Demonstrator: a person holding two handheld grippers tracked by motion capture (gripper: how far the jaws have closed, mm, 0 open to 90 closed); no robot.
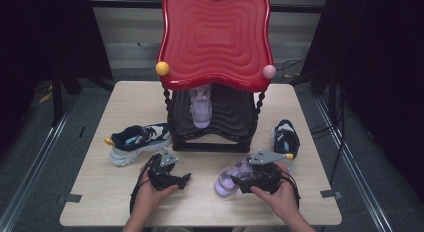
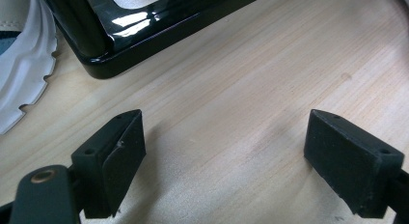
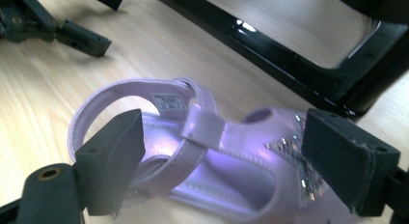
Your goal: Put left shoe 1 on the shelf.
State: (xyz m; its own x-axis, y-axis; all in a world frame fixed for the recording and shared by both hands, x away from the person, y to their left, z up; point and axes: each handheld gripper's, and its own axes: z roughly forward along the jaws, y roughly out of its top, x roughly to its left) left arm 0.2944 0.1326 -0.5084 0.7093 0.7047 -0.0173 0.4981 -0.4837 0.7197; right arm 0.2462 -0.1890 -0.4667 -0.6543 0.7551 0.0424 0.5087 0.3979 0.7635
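Observation:
A lilac sandal (image 1: 227,179) lies on the wooden table (image 1: 125,102) in front of the shoe rack (image 1: 215,137). My right gripper (image 1: 239,182) is at its heel end. In the right gripper view the sandal (image 3: 226,151) lies between the two pads of my right gripper (image 3: 222,161), which stand wide and do not press on it: open. My left gripper (image 1: 186,178) rests low over bare wood left of the sandal, open and empty (image 2: 224,161). A second lilac sandal (image 1: 201,107) stands on the rack's black shelf.
The rack has a wavy red roof (image 1: 215,37) on twisted black posts. A blue and white sneaker (image 1: 140,142) lies left of it, its mate (image 1: 286,138) to the right. The rack's glossy base (image 2: 120,45) is just ahead of my left gripper.

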